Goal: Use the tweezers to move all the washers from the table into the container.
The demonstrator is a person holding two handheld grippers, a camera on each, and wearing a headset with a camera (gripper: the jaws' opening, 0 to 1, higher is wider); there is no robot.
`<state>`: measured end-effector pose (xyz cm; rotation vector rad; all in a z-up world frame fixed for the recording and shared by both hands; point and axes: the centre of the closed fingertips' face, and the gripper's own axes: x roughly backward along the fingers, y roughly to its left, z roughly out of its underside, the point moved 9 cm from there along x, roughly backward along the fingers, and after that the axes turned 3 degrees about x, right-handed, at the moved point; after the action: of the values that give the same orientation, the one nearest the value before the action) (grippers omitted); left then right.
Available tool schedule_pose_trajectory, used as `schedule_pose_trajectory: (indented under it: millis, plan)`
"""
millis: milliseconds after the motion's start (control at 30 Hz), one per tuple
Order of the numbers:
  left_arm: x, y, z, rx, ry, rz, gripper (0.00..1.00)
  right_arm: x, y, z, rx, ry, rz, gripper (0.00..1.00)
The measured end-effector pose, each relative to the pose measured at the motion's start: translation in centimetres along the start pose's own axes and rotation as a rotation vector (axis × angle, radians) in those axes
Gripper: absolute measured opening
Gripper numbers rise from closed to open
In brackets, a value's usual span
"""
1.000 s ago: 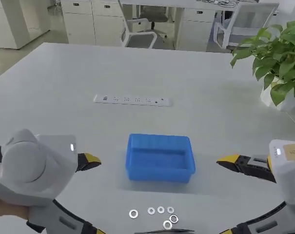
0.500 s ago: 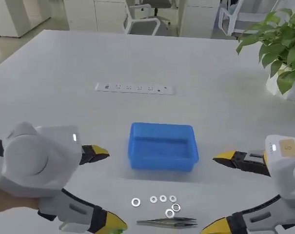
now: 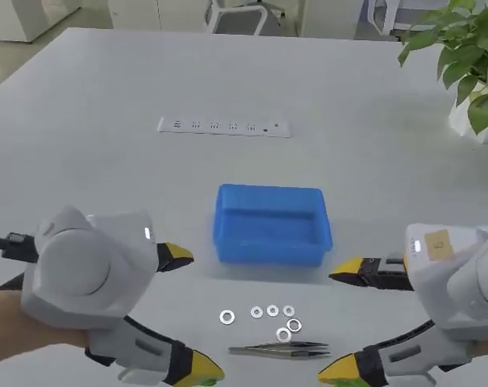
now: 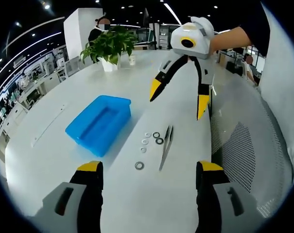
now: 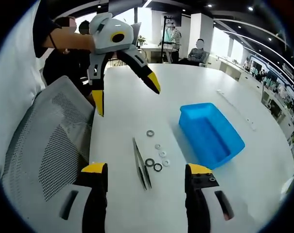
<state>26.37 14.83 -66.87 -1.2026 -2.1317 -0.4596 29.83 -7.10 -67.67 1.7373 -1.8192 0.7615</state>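
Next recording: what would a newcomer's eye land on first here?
The blue container in the middle, bright against the pale table. Nearer the person lie a cluster of washers and the tweezers, flanked by the open left gripper and right gripper.

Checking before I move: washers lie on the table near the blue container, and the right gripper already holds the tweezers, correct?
No. The right gripper is open and empty; the tweezers lie on the table beside the washers, as the head view shows. The rest stands.
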Motion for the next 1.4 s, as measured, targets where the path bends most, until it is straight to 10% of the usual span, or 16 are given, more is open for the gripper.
schedule_pose_trajectory:
  millis: [333, 1400]
  plan:
    - [-1.5, -0.6, 1.0, 0.044, 0.026, 0.038, 0.68, -2.0, 0.3, 1.2, -0.019, 0.055, -0.044, 0.46]
    - [-8.1, -2.1, 1.8, -0.155, 0.145, 0.139, 0.38, -6.2, 0.0, 2.3, 0.081, 0.187, -0.147, 0.16]
